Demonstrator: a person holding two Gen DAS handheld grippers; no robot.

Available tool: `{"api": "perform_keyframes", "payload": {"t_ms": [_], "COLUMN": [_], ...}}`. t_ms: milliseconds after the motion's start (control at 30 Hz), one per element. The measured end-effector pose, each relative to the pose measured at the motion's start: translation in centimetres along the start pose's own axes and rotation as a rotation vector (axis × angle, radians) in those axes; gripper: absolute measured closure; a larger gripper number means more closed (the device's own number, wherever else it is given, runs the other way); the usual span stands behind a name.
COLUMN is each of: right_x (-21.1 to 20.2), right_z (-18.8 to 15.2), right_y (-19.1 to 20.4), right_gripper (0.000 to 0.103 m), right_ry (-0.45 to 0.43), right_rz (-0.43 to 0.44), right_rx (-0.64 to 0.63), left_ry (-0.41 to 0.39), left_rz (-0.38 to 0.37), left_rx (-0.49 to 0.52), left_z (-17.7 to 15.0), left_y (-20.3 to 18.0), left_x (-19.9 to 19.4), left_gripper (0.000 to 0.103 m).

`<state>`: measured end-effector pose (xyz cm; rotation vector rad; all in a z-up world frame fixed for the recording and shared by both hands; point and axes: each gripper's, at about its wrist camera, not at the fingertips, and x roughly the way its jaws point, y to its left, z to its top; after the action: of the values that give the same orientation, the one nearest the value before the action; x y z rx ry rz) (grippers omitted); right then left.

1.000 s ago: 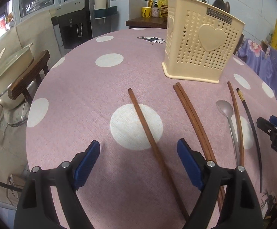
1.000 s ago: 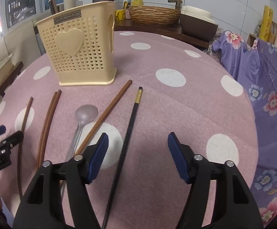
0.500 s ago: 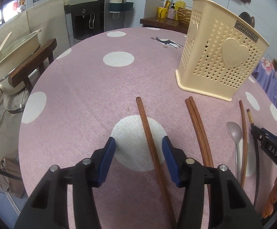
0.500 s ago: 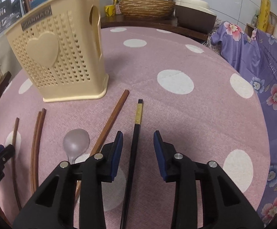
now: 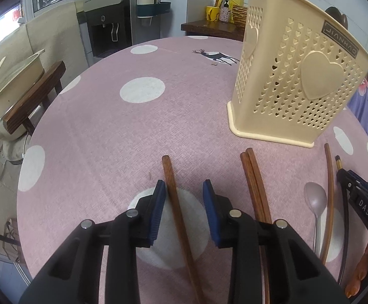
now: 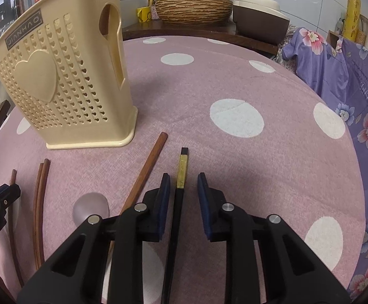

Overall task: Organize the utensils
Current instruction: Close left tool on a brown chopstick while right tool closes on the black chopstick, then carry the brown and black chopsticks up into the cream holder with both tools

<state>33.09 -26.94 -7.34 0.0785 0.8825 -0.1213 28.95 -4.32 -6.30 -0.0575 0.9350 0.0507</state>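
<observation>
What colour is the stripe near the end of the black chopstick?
Gold, a speckled band on the black chopstick, just below its black tip. The right wrist view shows it best.

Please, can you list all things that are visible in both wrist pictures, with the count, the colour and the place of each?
Perforated plastic utensil basket with heart: one, cream, upright at the far side of the table.
Single wooden chopstick: one, brown, between the left gripper's fingers.
Paired wooden chopsticks: two, brown, side by side, nearer the basket.
Thin curved wooden chopstick: one, brown, beside the spoon.
Plastic spoon: one, pale grey-pink, bowl toward the basket.
Black chopstick with gold band: one, between the right gripper's fingers.
Polka-dot tablecloth: one, pink with white dots.
Left gripper: black, blue pads, closing, right pad clear.
Right gripper: same, closing, pads clear.
</observation>
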Motion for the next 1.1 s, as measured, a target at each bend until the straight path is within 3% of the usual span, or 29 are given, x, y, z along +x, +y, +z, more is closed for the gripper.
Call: {"api": "perform_keyframes", "payload": {"t_ms": [200, 367, 1100], "right_x": [-0.05, -0.07, -0.25], "right_z": [0.1, 0.02, 0.03], "right_y": [0.17, 0.26, -0.18], "right_gripper": [0.093, 0.094, 0.095], "right_ry": [0.0, 0.0, -0.015], "right_rz": [-0.001, 0.003, 0.028], "right_rx": [-0.024, -0.031, -0.008], "left_ry": [-0.017, -0.007, -0.021], "left_rz": [0.039, 0.029, 0.002], "left_rx": [0.027, 0.023, 0.036], "left_z": [-0.53, -0.25, -0.08], "left_y": [-0.38, -0.39, -0.78], "left_x": [-0.23, -0.17, 0.02], "left_gripper": [0.085, 0.093, 0.094]}}
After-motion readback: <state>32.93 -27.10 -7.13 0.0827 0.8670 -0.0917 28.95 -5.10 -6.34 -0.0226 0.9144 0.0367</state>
